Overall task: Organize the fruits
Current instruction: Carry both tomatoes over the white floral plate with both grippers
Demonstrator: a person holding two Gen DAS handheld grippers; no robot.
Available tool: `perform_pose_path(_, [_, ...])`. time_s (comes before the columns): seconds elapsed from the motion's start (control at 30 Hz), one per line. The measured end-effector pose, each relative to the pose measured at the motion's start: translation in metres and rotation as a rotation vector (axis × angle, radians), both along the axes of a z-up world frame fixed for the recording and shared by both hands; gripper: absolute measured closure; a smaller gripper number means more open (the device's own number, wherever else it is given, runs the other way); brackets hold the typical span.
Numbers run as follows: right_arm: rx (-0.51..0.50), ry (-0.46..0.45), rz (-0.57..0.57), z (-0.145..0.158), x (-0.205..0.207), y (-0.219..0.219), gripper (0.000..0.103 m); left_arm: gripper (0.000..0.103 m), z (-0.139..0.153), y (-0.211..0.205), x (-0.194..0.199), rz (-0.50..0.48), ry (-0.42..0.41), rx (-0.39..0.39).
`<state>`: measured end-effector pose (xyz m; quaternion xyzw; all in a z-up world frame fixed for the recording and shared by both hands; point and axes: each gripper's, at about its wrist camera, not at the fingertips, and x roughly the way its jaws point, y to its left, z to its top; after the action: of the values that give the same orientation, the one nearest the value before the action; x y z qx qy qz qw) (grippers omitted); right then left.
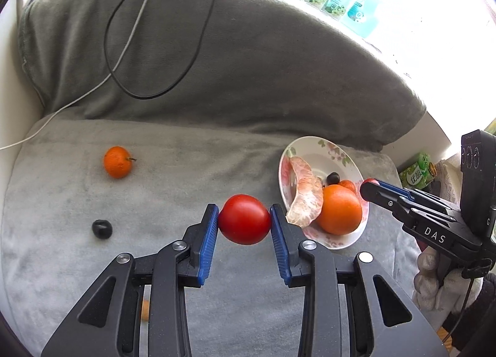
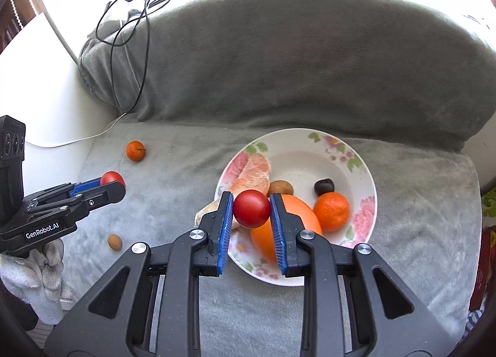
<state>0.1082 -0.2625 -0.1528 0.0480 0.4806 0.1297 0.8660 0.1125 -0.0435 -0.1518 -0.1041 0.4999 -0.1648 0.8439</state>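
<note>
left gripper (image 1: pixel 245 219): blue-padded jaws pinching a round red tomato (image 1: pixel 244 219) above the grey plush cushion (image 1: pixel 170 171). right gripper (image 2: pixel 251 209): jaws pinching a smaller round red tomato (image 2: pixel 251 208) over the near rim of the white floral ceramic plate (image 2: pixel 365 199).

on the plate: large smooth orange (image 2: pixel 297 211) (partly behind the right finger), bumpy orange mandarin (image 2: pixel 331 210), dark round chestnut-like piece (image 2: pixel 324 186), small tan oval fruit (image 2: pixel 281 187), peeled pink pomelo segment (image 2: pixel 252 175) at the left rim.

loose on the cushion: small black round fruit (image 1: pixel 102 228), small tan oval nut (image 2: pixel 114 242), farther off a stemmed orange mandarin (image 1: pixel 117 161). beyond, black cable (image 1: pixel 161 47) and white cable (image 1: pixel 93 90) draped over the grey backrest (image 1: pixel 263 62).
</note>
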Motion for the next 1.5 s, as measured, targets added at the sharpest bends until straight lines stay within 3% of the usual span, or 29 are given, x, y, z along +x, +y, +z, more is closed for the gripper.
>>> perform_pose_path(0.63, [0.032,0.049,-0.114,-0.025,-0.011,-0.063,0.078,0.071,-0.001,-0.075,0.029,-0.128,0.005,0.002])
perform_pose_path(1.5, [0.068,0.078,-0.09,-0.042,0.015,-0.07,0.078,0.071,-0.008,-0.112,0.068,-0.174,0.03,-0.005])
